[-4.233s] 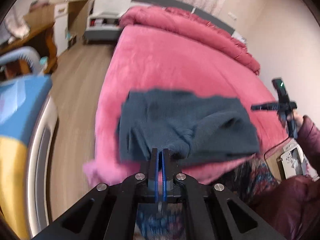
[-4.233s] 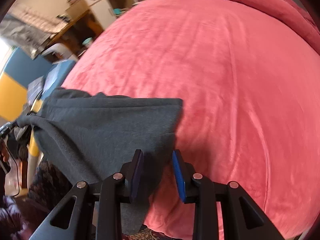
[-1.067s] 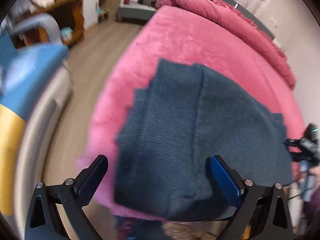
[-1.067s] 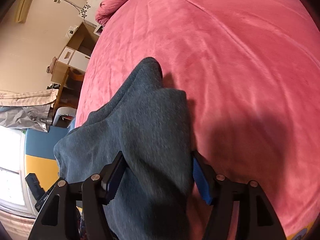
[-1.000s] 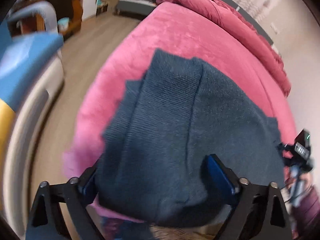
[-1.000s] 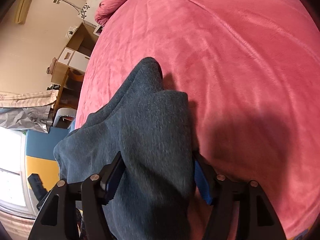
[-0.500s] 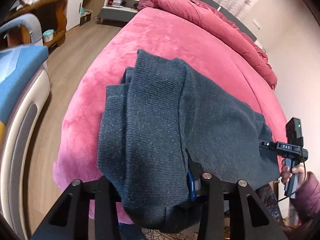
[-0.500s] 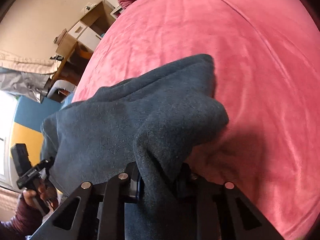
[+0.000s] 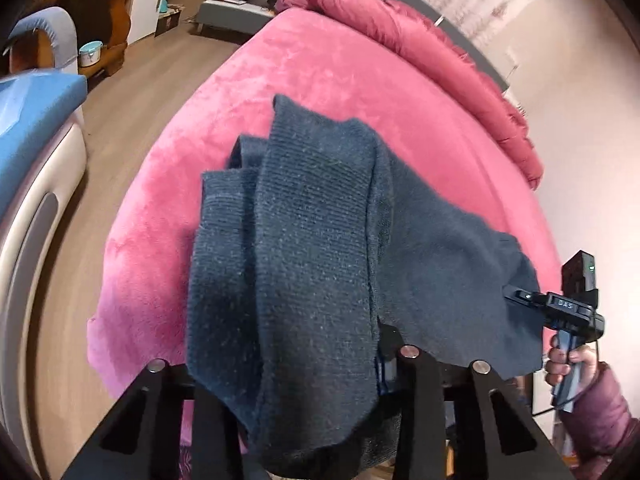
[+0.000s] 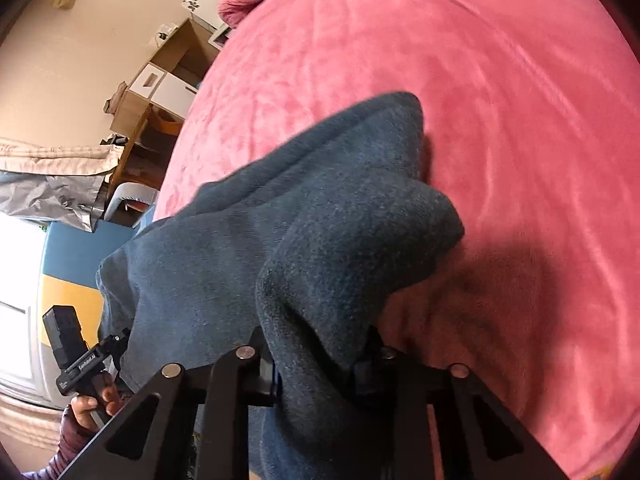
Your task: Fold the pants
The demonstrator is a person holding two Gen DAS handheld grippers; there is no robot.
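Dark blue-grey knit pants (image 9: 304, 240) lie folded near the front edge of a pink bed (image 9: 320, 80). The near fold is bunched up between the jaws of my left gripper (image 9: 288, 368), which are closing on it; cloth drapes over and hides the fingertips. In the right wrist view the other end of the pants (image 10: 240, 248) is gathered into a thick ridge, and my right gripper (image 10: 316, 372) is shut on it, slightly raised off the bed (image 10: 500, 100). A hand in a maroon sleeve (image 9: 572, 364) holds the right gripper's handle at the pants' right edge.
A rolled pink duvet (image 9: 400, 28) lies along the head of the bed. Wooden floor (image 9: 140, 80) runs to the left, with blue and cream furniture (image 9: 36, 128) and a wooden desk (image 10: 156, 120) beyond. Pink bedding spreads wide beyond the pants.
Both grippers went from wide open around the pants' near edge to closed on it. The cloth has bunched into ridges between the jaws and lifted a little.
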